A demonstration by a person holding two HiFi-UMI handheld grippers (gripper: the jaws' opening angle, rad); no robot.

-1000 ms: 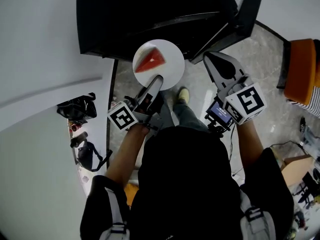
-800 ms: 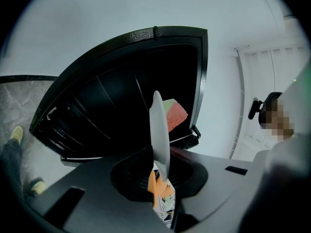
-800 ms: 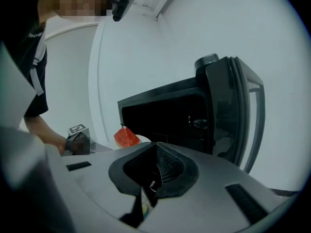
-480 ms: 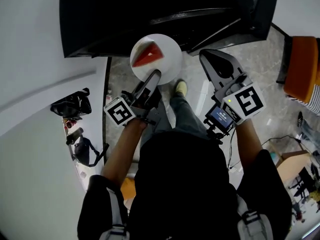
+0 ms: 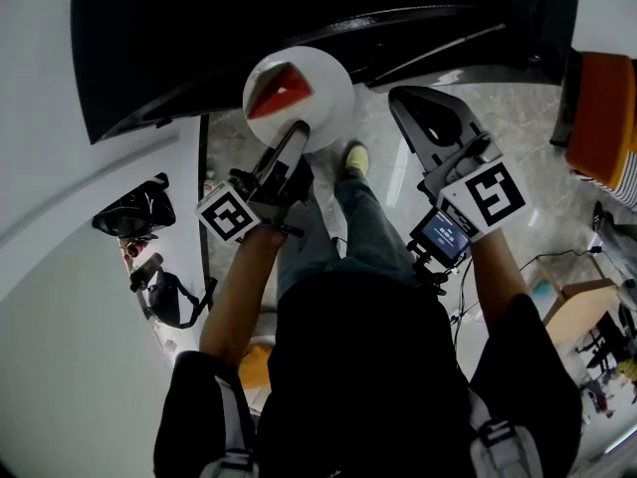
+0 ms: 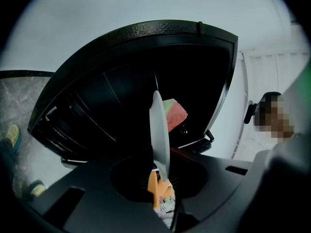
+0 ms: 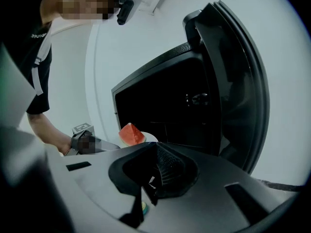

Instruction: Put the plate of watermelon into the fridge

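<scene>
Your left gripper [image 5: 297, 133] has its jaws clamped on the near rim of the white plate [image 5: 329, 100], which it holds level at the open front of the black fridge [image 5: 249, 18]. In the left gripper view the plate [image 6: 159, 130] shows edge-on between the jaws, against the fridge's dark interior [image 6: 107, 96]. The watermelon wedge [image 5: 280, 95] lies on the plate's left half, away from the gripped rim, red flesh up; its green rind shows in the left gripper view [image 6: 174, 114]. From the right gripper view the wedge [image 7: 131, 134] and plate sit at the lower left corner of the fridge opening [image 7: 155, 106]; you cannot tell whether the plate has crossed the threshold. Your right gripper [image 5: 423, 118] hangs to the right of the plate, well apart from it, jaws closed together on nothing [image 7: 158, 171], facing the swung-open fridge door [image 7: 238, 81].
</scene>
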